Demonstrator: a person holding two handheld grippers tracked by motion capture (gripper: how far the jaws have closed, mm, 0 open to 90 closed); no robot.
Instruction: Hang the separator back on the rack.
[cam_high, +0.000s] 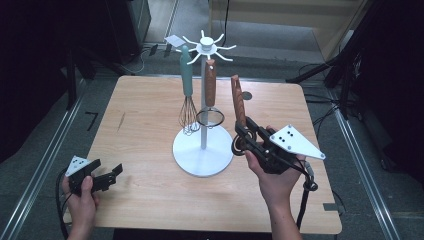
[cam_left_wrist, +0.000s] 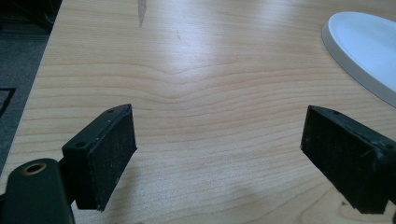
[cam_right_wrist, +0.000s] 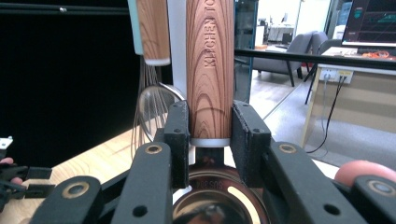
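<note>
Wood-handled utensil (cam_high: 238, 102) being gripped near the base of its handle by the right gripper (cam_high: 243, 134), jaws closed on both sides of the grain-printed shaft, handle end pointing up, just right of the white stand (cam_high: 203, 150) at mid-table. Appearing as a round metal bowl or strainer head (cam_right_wrist: 219, 200) below the jaws, exact type not determinable. Judging the step in hand as hanging this utensil on a free hook of the stand's top (cam_high: 207, 48): keeping the handle upright, raising it past the hooks, aligning its end with a vacant prong, avoiding the hanging whisk (cam_high: 187, 85) with teal handle and the second wood-handled tool (cam_high: 210, 90). Left gripper (cam_high: 107, 175) resting idle near the table's (cam_high: 150, 115) front left corner, jaws spread wide, holding nothing. Surfaces: smooth pale wood-grain tabletop, glossy white disc base, thin wire whisk loops, textured black jaw pads (cam_left_wrist: 112, 154).
</note>
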